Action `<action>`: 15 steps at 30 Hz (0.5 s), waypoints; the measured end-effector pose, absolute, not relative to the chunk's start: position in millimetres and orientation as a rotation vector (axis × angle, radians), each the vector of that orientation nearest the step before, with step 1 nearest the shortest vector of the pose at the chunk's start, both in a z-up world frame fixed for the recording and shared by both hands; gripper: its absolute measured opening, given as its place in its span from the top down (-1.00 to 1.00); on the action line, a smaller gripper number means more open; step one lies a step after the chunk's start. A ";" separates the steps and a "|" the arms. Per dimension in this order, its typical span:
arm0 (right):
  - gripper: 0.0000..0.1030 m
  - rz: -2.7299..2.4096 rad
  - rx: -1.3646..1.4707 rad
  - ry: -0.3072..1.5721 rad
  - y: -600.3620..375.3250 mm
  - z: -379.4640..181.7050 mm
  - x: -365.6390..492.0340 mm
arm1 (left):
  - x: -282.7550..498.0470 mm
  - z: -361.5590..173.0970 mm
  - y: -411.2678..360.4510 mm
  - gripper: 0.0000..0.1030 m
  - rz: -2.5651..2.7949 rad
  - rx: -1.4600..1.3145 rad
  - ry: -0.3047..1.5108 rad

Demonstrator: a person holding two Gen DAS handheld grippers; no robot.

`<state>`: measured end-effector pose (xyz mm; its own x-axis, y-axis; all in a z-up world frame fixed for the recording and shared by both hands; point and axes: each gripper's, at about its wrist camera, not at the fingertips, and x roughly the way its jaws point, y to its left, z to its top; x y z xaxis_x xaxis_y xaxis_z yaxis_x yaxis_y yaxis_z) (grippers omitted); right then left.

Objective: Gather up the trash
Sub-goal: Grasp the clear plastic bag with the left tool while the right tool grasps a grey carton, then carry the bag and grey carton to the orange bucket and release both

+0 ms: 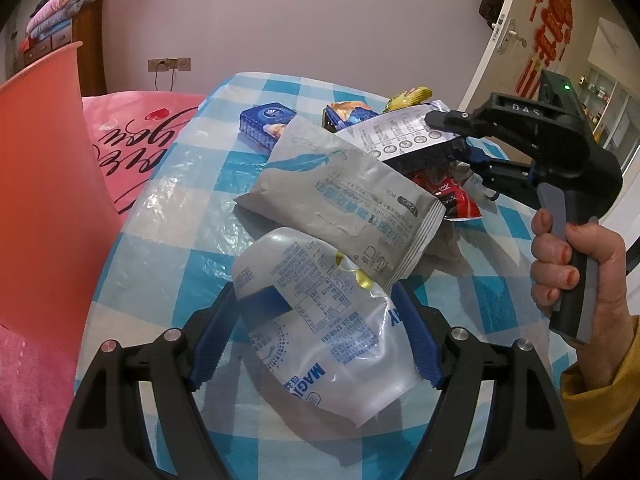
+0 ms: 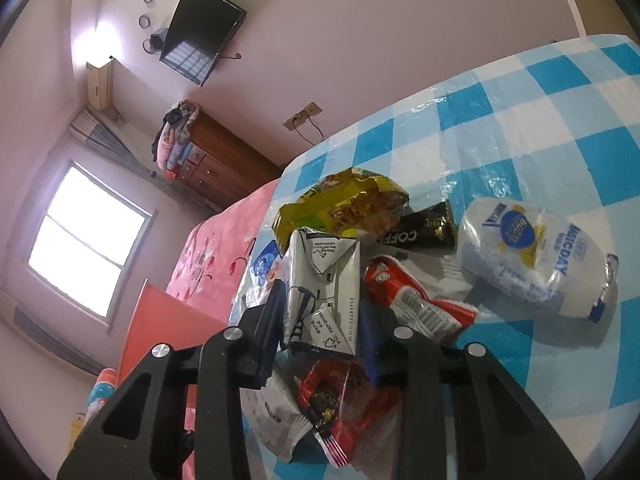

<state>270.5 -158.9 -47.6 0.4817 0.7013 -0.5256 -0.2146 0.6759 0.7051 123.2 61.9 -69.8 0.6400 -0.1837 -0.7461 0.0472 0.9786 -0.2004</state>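
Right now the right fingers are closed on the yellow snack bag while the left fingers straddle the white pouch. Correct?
Not quite. The right gripper is closed on the flattened white carton, not the yellow snack bag, which lies beyond it; the right wrist view shows this. The left gripper does straddle the white pouch.

Blown-out window (image 2: 86,240), tablecloth (image 2: 520,128) glare, fisheye-warped edges

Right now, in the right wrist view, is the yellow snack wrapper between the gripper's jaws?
No, the right gripper clamps a white carton; the yellow wrapper lies beyond it.
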 end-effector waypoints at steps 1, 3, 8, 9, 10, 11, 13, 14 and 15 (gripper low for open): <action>0.33 0.603 0.609 0.899 -159.7 -46.8 267.3 | 123.4 -70.4 62.0 -0.51 -0.132 -0.170 0.869; 0.34 0.600 0.604 0.880 -160.5 -43.7 258.5 | 123.0 -71.3 62.1 -0.51 -0.134 -0.172 0.869; 0.36 0.588 0.606 0.830 -166.9 -34.4 238.7 | 120.4 -68.7 62.3 -0.51 -0.141 -0.175 0.858; 0.37 0.585 0.606 0.812 -169.1 -30.8 233.8 | 119.5 -67.5 62.6 -0.51 -0.143 -0.175 0.853; 0.37 0.582 0.602 0.795 -170.8 -27.4 229.5 | 118.6 -66.2 62.8 -0.51 -0.145 -0.175 0.849; 0.37 0.578 0.596 0.778 -172.7 -23.9 225.1 | 117.7 -64.9 63.3 -0.51 -0.148 -0.175 0.845; 0.38 0.569 0.581 0.740 -175.7 -14.5 214.8 | 115.7 -62.1 63.8 -0.51 -0.152 -0.176 0.836; 0.38 0.566 0.578 0.725 -178.0 -10.7 210.2 | 114.6 -60.6 64.0 -0.51 -0.154 -0.178 0.831; 0.38 0.559 0.572 0.710 -180.3 -5.8 204.8 | 113.6 -58.9 64.4 -0.51 -0.156 -0.180 0.826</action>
<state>204.8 -180.3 -5.8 0.6289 0.6430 -0.4371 -0.2743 0.7095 0.6491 113.6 64.4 -58.9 0.6681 -0.2072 -0.7147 0.0679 0.9734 -0.2188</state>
